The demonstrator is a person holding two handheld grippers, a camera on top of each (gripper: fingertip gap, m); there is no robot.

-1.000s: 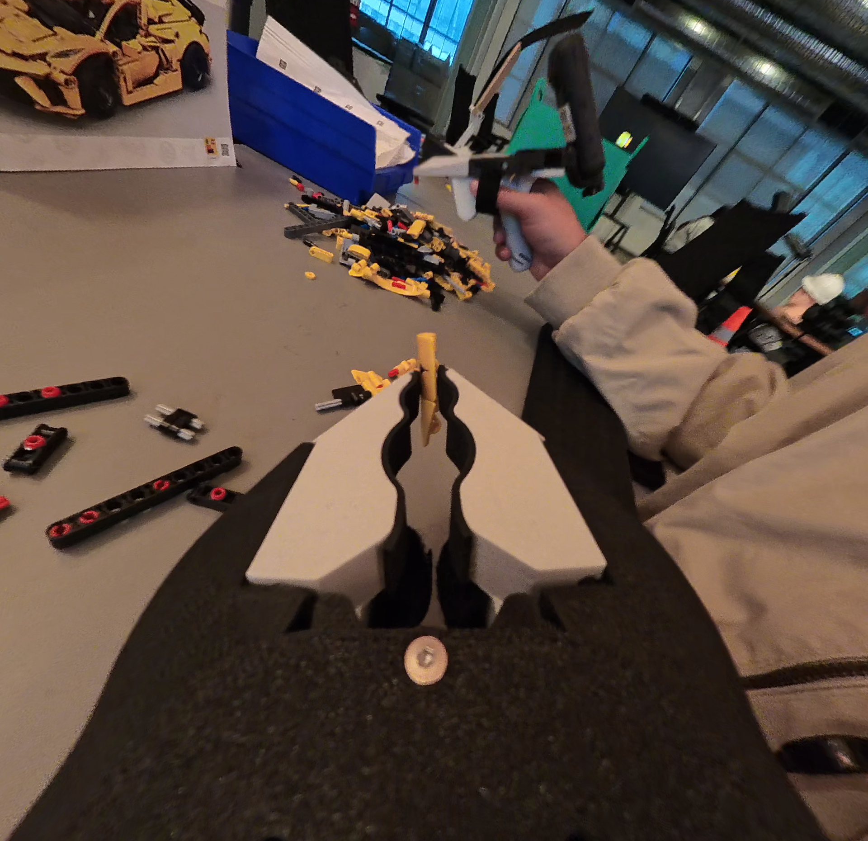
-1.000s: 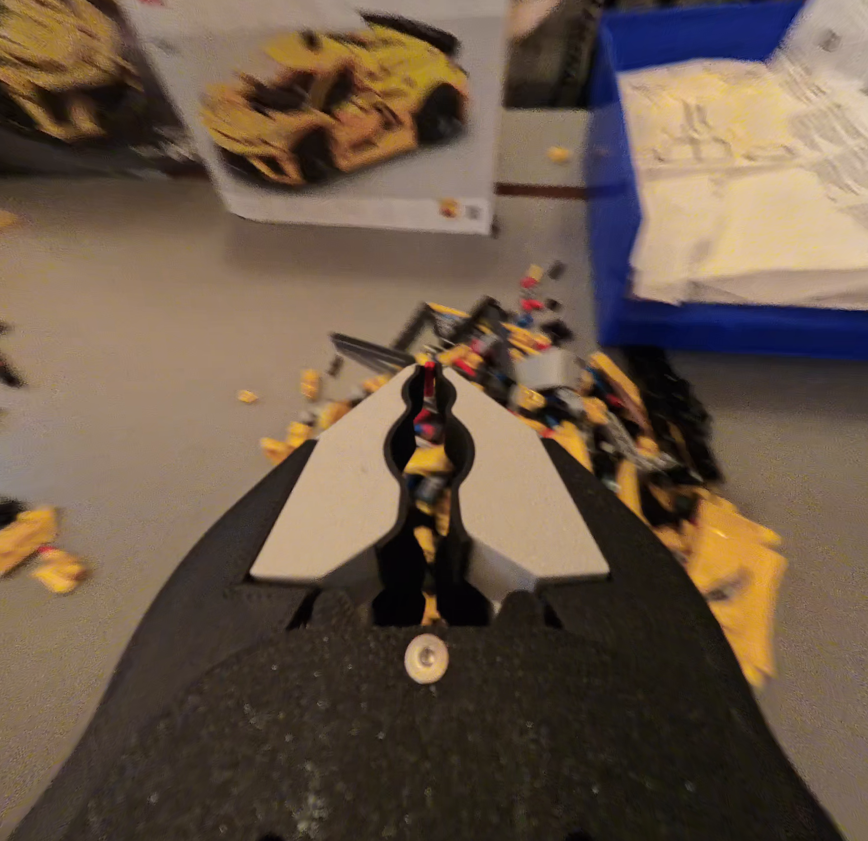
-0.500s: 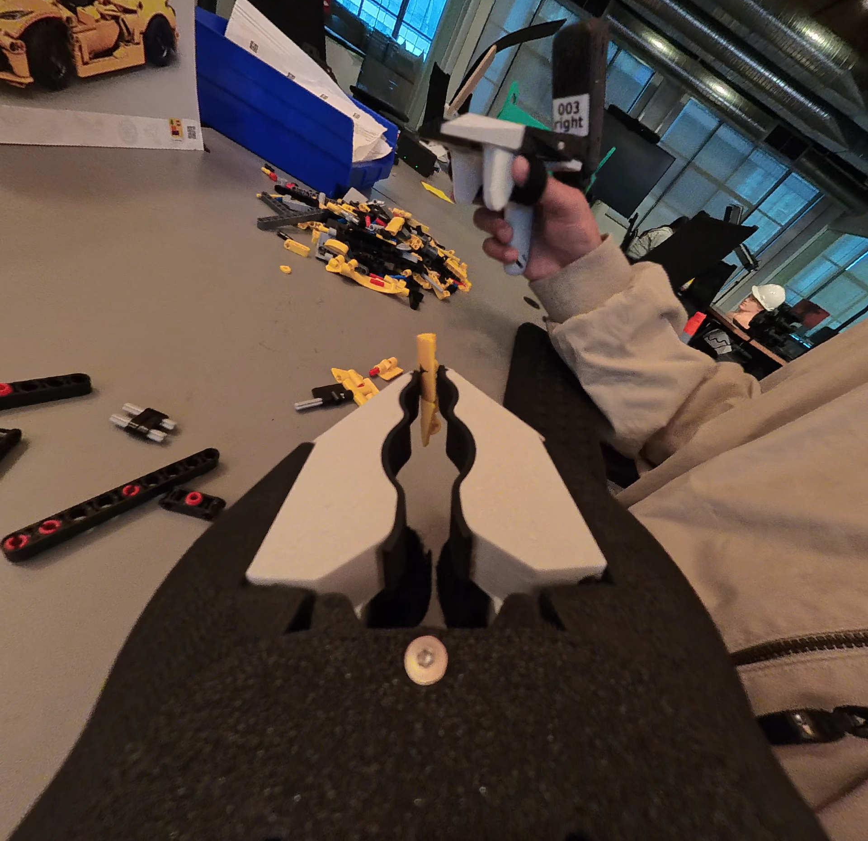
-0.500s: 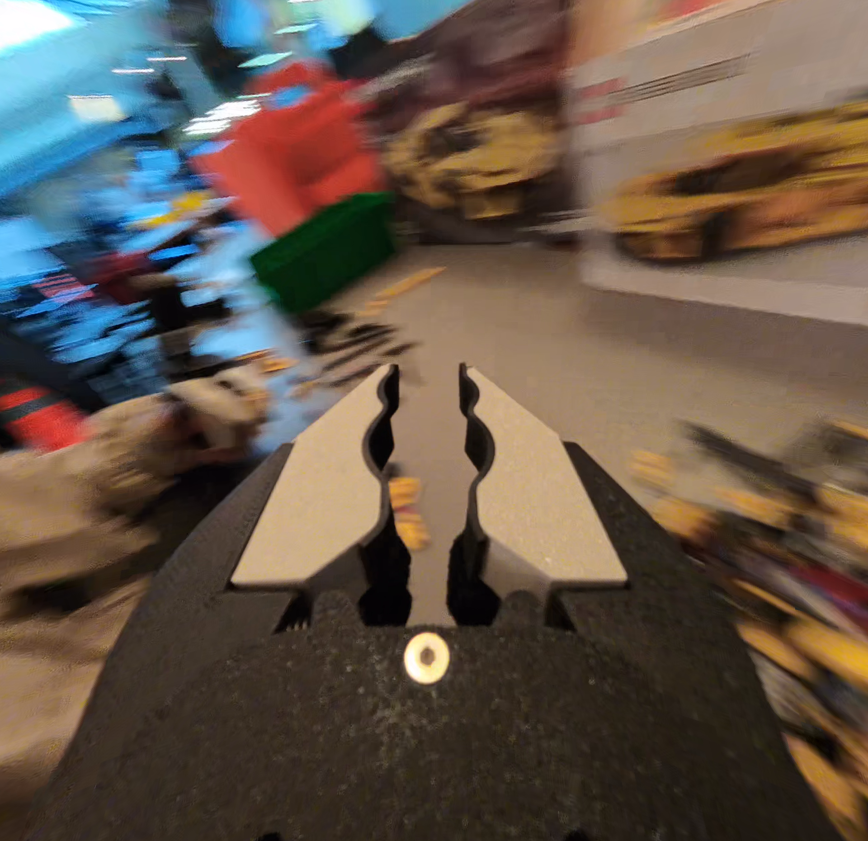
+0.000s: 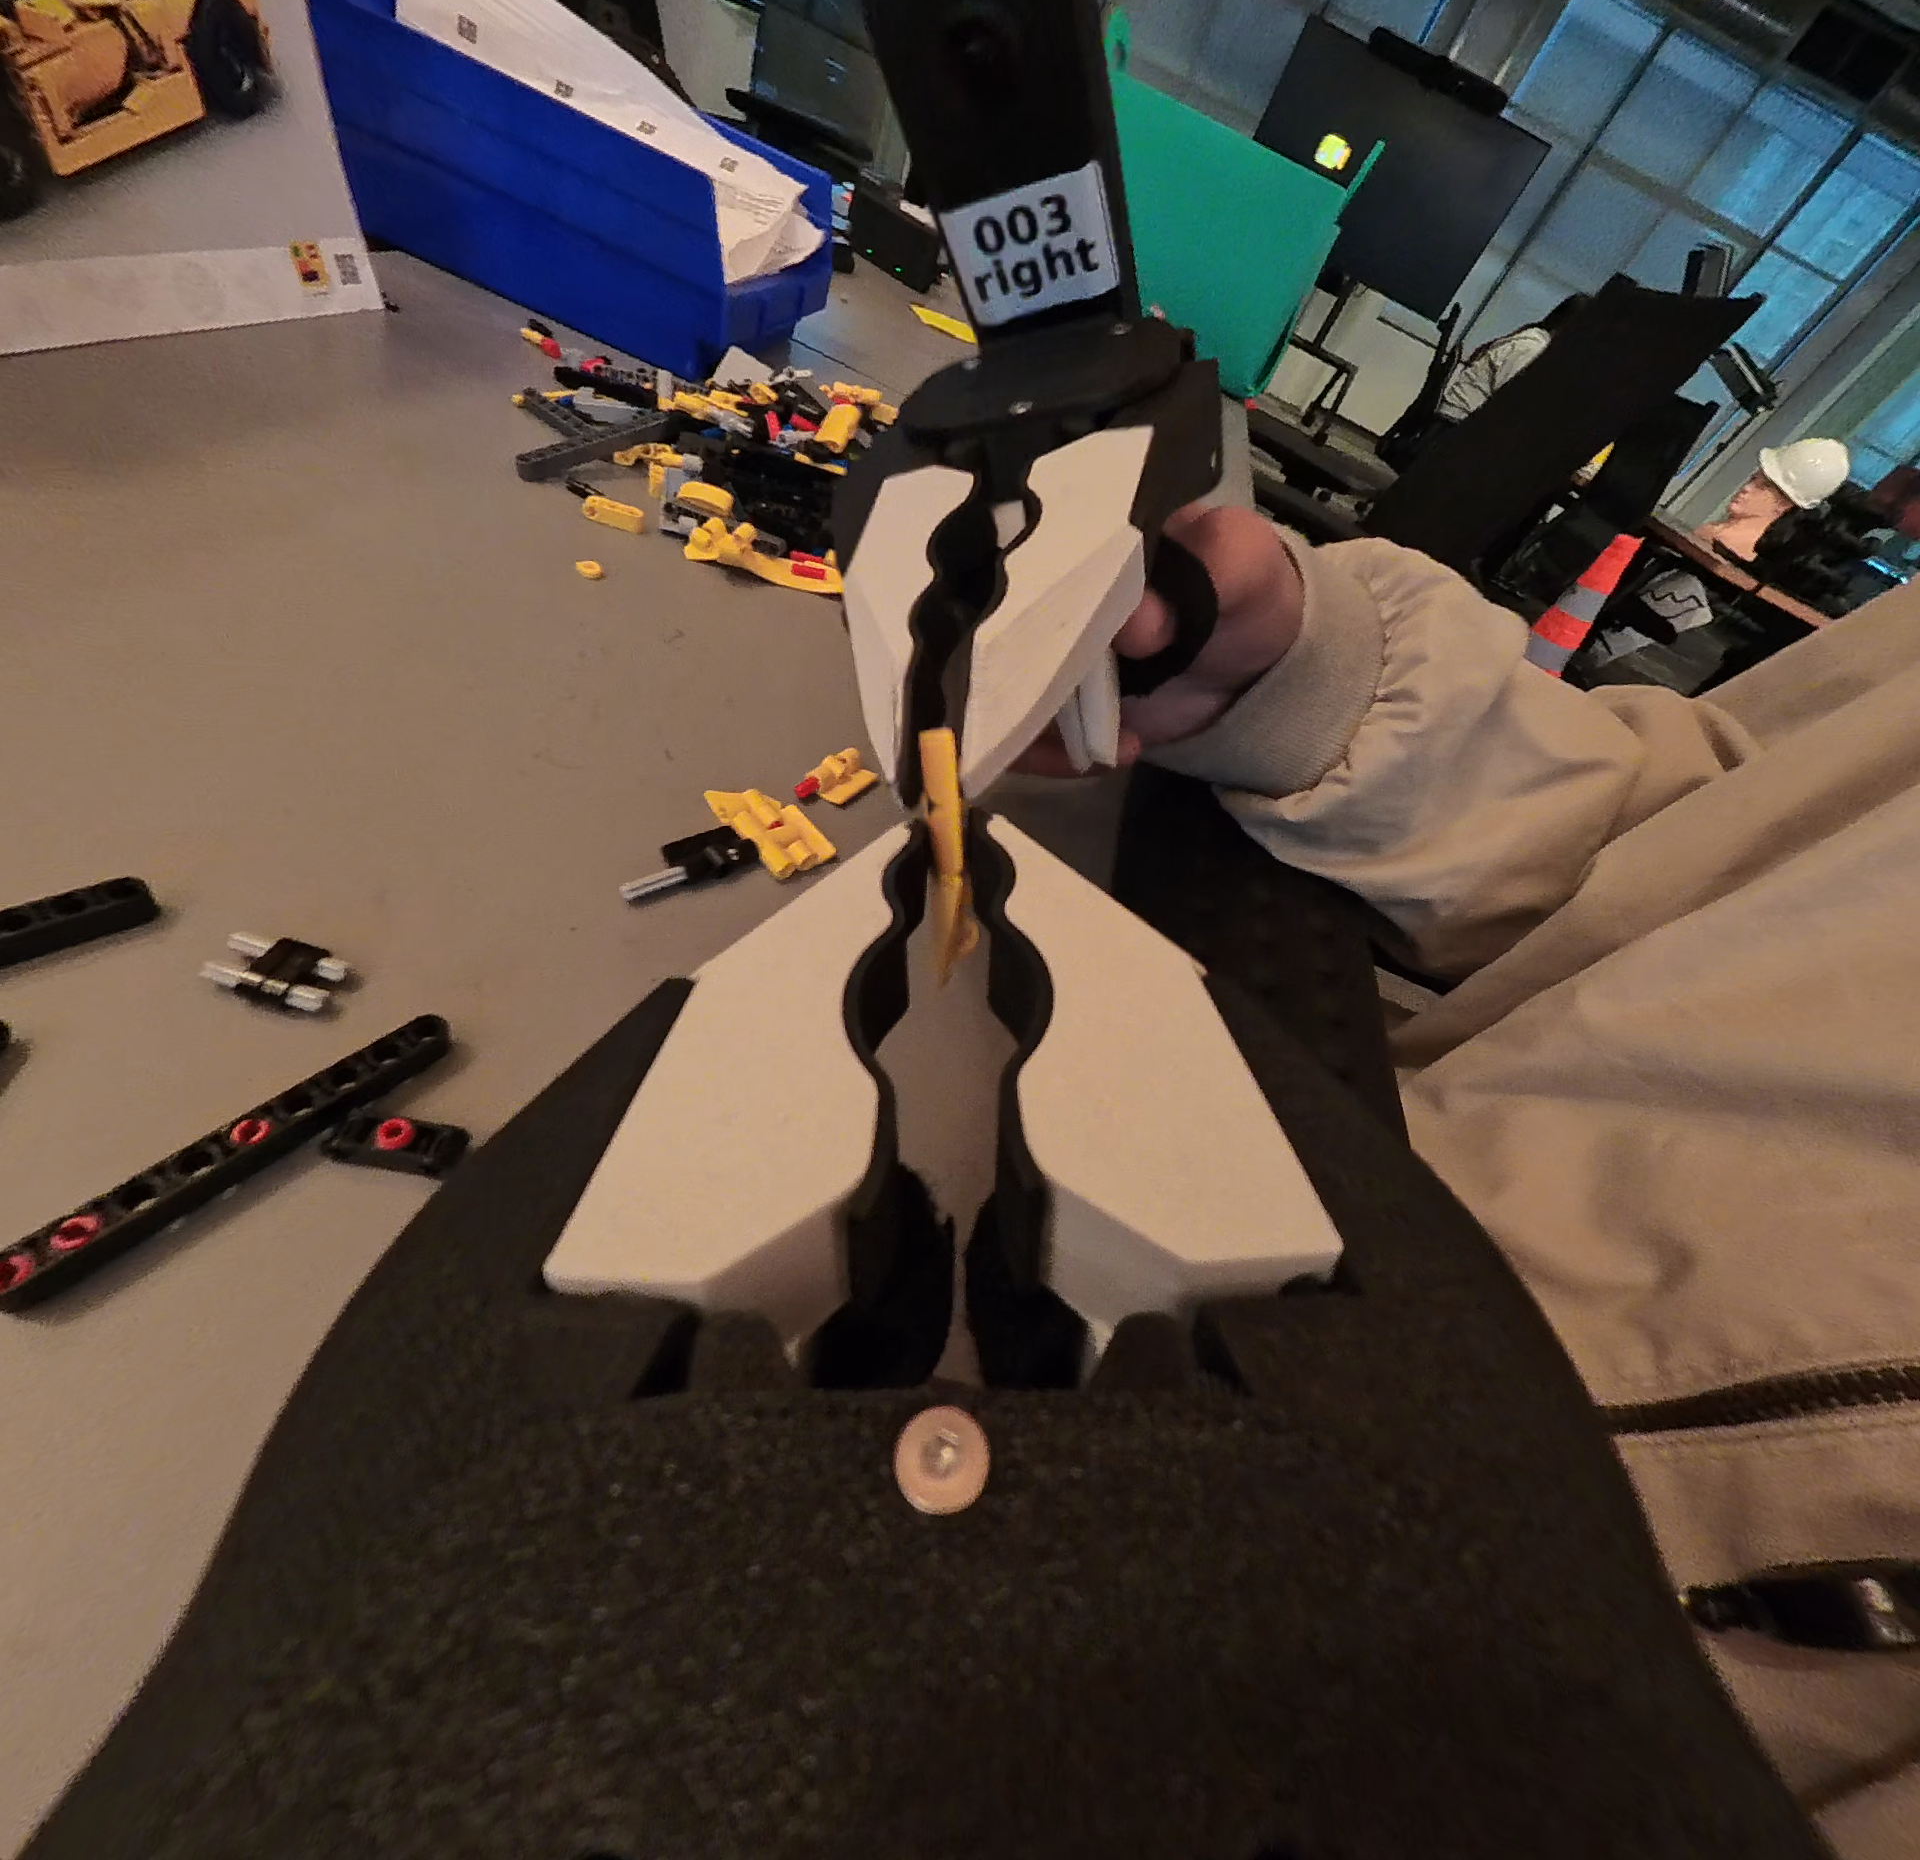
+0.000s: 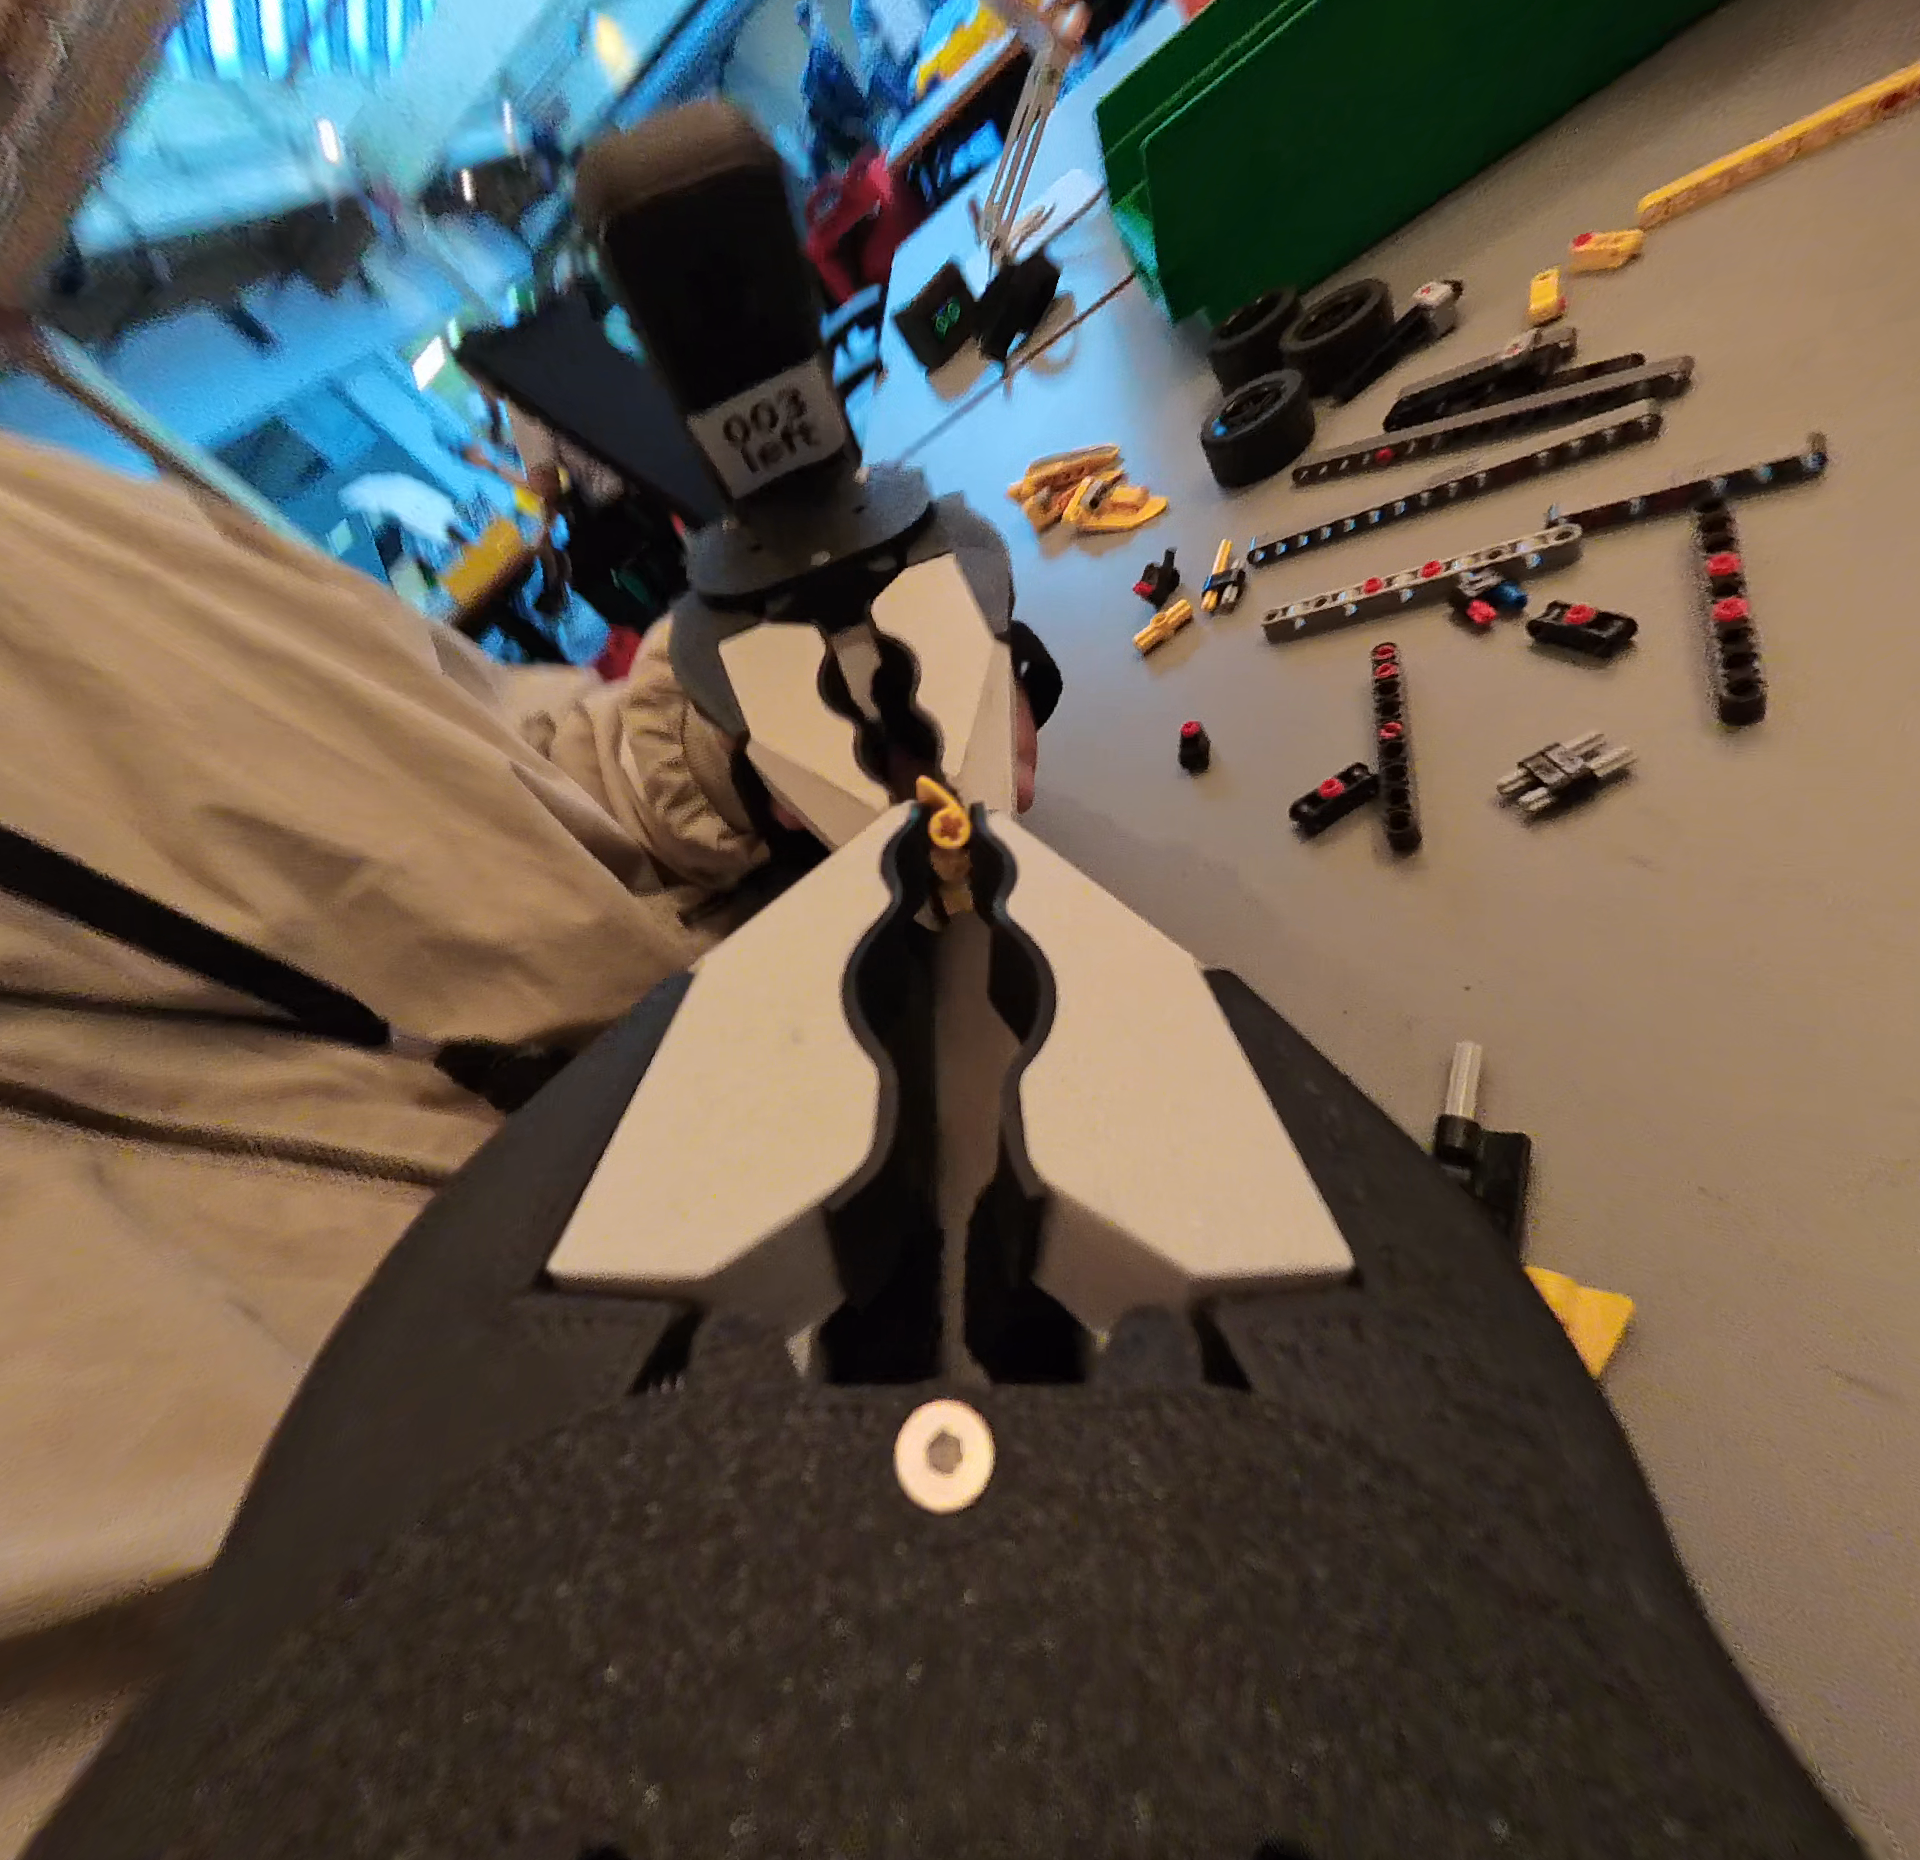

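My left gripper (image 5: pixel 948 836) is shut on a small yellow piece (image 5: pixel 943 880) and holds it upright above the grey table (image 5: pixel 312 667). My right gripper (image 5: pixel 931 780) comes down from above, tip to tip with the left, and its fingertips close on the top end of the same yellow piece. In the right wrist view my right gripper (image 6: pixel 948 823) has the yellow piece (image 6: pixel 948 834) pinched at its tips, and the left gripper (image 6: pixel 918 780) faces it just beyond. A hand in a beige sleeve (image 5: pixel 1455 771) holds the right gripper.
A pile of yellow and black pieces (image 5: pixel 727 470) lies before a blue bin (image 5: pixel 540 179) with papers. Black beams (image 5: pixel 218 1156) and small connectors lie at the left. In the right wrist view black wheels (image 6: pixel 1299 356), long beams (image 6: pixel 1455 584) and a green box (image 6: pixel 1403 96) lie on the table. Less than 4 cm separates the two grippers' tips.
My right gripper left the pile, swung round open, came down to the left gripper and closed on the yellow piece's top. The left gripper kept its hold.
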